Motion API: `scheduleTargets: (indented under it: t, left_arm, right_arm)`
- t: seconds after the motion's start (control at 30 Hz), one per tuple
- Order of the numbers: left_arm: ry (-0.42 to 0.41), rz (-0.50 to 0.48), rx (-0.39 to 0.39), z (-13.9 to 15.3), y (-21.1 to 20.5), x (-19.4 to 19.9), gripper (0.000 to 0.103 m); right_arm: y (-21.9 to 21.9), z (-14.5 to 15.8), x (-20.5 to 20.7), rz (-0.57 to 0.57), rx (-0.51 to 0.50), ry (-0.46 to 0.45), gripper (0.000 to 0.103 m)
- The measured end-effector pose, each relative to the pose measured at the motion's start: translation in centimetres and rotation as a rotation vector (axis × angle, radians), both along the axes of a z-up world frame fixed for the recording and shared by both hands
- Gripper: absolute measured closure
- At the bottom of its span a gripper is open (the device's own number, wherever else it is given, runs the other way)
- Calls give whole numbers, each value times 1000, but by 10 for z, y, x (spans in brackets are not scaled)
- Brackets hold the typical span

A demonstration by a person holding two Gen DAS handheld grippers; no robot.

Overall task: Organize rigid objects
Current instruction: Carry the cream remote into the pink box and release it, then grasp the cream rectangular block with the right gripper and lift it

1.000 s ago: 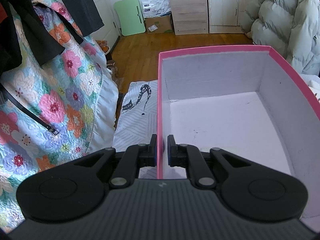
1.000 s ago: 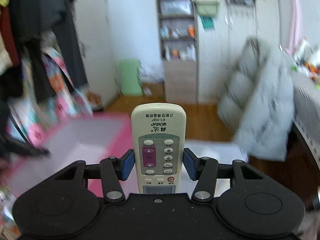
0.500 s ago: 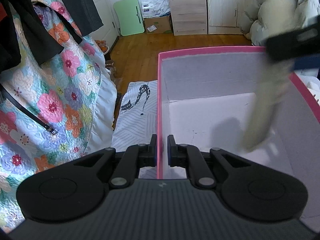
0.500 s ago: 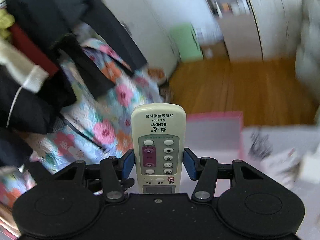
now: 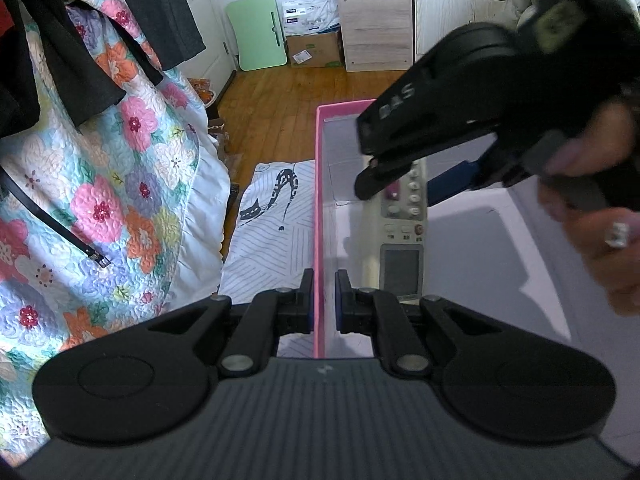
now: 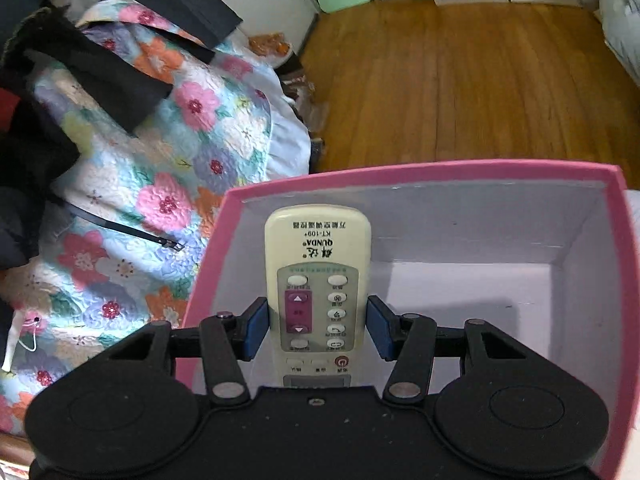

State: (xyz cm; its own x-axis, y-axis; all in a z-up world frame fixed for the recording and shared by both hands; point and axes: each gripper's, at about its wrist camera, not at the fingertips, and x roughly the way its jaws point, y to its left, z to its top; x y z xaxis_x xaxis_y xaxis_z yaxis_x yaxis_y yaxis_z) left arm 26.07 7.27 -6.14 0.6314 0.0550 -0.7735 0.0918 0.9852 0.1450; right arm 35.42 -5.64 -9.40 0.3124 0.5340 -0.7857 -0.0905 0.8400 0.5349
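A pink box with a white inside shows in the left wrist view (image 5: 319,216) and in the right wrist view (image 6: 208,256). My left gripper (image 5: 324,300) is shut on the box's left wall. My right gripper (image 6: 318,326) is shut on a cream air-conditioner remote (image 6: 318,276) and holds it inside the box near the left wall. In the left wrist view the remote (image 5: 402,248) stands tilted with its lower end close to the box floor, under the right gripper (image 5: 408,184) and the hand that holds it.
A floral quilt (image 5: 120,184) with dark clothes (image 5: 68,48) on it lies to the left of the box. A white sheet with a cat print (image 5: 276,216) lies beside the box. Wooden floor (image 6: 460,80), a green board (image 5: 258,32) and a wooden cabinet (image 5: 376,24) are beyond.
My right gripper has swung left and down, carrying the remote from above the room into the box near its left wall. My left gripper has stayed on the box wall.
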Motion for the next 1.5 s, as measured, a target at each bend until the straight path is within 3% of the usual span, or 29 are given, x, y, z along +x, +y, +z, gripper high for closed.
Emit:
scheduleTargets:
  t: [0.13,0.23,0.43,0.53,0.57,0.67,0.9,1.17,1.3,1.5]
  left_arm:
    - [0,1,2,0,-1,-1,95]
    - [0,1,1,0,-1,-1,95]
    - [0,1,9,0,-3,-1,95]
    - [4,6,7,0,-2,0,95]
    - [5,6,9,0,-3,0,95]
    - [14,4,27,-1,-5,1,95]
    - [41,12,48,-2,-7,4,95]
    - [82,31,45,1,-7,11,95]
    - [46,55,38,9,-8,16,95]
    - [-2,85,39,8,-12,13,95]
  right_arm:
    - [-1,-11,3,-5,24,56,44]
    - [-10,-7,-3,-12,42,37,44]
    - [-46,46,-39,1,17,-137,40]
    - [-75,76,-76,-24,47,-313,38]
    - [-85,83,-89,-40,78,-378,29]
    - [-115,98,-123,-61,93,-480,26]
    - [-165,91,-178,-41,-13,-451,31]
    - [-204,31,-220,-152,-138,-305,31]
    - [-206,13,-226,-155,-199,-285,31]
    - [-181,2,-218,-92,-191,-289,31]
